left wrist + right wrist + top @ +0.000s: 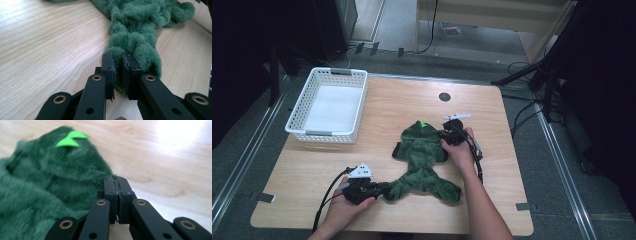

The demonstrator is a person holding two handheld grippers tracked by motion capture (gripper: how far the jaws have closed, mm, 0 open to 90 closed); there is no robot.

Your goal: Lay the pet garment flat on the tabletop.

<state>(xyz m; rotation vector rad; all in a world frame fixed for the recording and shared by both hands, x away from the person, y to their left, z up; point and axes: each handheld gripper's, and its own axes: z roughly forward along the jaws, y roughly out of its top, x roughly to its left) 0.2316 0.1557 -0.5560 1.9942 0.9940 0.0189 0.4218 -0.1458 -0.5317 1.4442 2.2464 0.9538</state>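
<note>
In the high view, a green fleece garment (424, 157) lies spread on the wooden table (492, 210), right of the middle and nearer the person's edge. A small bright green tab (424, 124) sits on its far end. The left gripper (379, 189) lies low near the front edge, held by the left hand (349, 202), its tip touching the garment's near left end. The right gripper (443, 134) rests at the garment's far right side, under the right hand (459, 147). A white basket (329, 134) stands at the far left corner, well apart from the garment, and a dark round insert (444, 97) is set into the table near the far edge.

In the left gripper view, the two black jaws are pressed on a fold of the garment (140, 37), green pile bunched between the pads; the rest of the fabric trails away across the table (45, 45).

In the right gripper view, the picture is blurred. The jaws stand drawn together at the edge of the garment (50, 187); whether a thin bit of fleece is caught between them cannot be told. The green tab (71, 138) lies farther off on the fabric, with bare table (170, 165) to the right.
</note>
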